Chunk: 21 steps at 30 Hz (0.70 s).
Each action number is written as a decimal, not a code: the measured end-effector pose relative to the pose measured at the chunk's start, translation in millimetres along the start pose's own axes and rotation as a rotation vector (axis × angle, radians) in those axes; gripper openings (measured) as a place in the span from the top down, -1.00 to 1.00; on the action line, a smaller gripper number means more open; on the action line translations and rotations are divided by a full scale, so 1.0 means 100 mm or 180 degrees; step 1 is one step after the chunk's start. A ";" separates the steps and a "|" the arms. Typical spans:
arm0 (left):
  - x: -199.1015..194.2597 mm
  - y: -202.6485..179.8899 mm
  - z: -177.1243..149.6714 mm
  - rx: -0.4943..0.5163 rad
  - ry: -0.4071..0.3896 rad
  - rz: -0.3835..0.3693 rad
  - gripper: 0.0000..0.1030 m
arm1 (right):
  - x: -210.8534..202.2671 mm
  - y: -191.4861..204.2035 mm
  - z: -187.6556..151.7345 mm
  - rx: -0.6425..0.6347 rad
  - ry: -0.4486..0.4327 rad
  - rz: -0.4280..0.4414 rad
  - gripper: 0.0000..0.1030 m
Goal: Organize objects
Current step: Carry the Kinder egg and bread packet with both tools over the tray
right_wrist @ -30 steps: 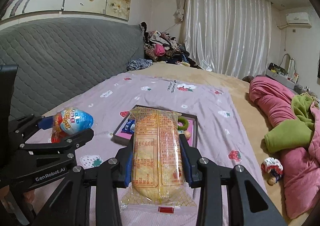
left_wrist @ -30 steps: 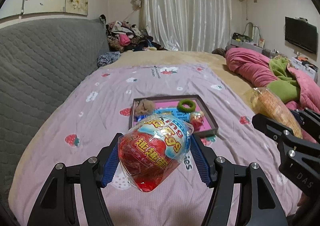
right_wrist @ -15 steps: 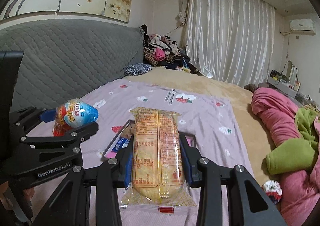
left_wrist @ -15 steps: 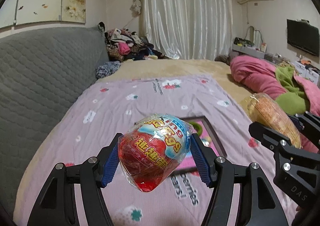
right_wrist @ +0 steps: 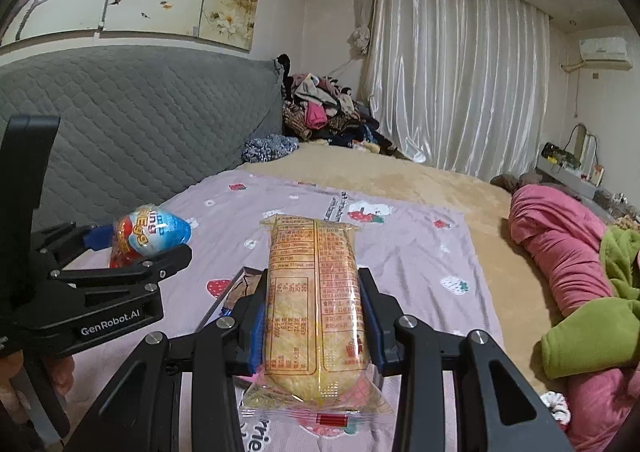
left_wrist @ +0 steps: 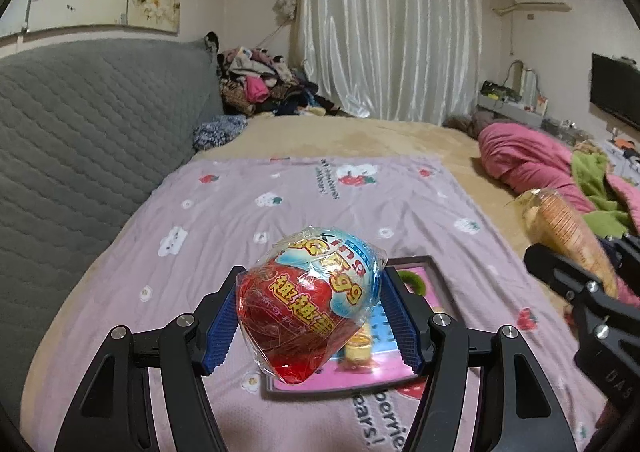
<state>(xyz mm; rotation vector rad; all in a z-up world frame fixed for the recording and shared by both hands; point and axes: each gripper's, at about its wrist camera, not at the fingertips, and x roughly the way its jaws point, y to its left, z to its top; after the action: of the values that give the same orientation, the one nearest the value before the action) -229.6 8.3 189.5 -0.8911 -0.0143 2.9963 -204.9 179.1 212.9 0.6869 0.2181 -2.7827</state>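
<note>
Cracker pack [right_wrist: 316, 300] lies lengthwise in right gripper [right_wrist: 316, 326].

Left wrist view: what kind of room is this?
Almost certainly a home bedroom. A bed with a strawberry-print blanket and grey quilted headboard, floor-length curtains, and a clothes pile at the far end all point to it.

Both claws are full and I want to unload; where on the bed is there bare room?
The lilac blanket lies bare between the grey headboard and the tray, and beyond the tray toward the beige sheet. Crowded: the tray, the pink quilt to the right, and the clothes pile.
</note>
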 end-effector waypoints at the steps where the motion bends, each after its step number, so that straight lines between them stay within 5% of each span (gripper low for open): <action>1: 0.09 0.02 -0.01 0.0004 0.0024 0.0015 -0.32 | 0.07 0.00 -0.01 0.0017 0.0006 0.0000 0.23; 21: 1.58 0.13 -0.69 -0.0025 0.0283 0.0156 -0.32 | 1.46 0.12 -0.53 0.0109 0.0352 0.0050 0.23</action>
<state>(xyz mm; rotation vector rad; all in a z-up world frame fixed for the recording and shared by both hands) -324.5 -1.2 45.6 -1.0397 -0.0030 2.9997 -302.7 146.2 96.3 0.8482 0.1864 -2.7419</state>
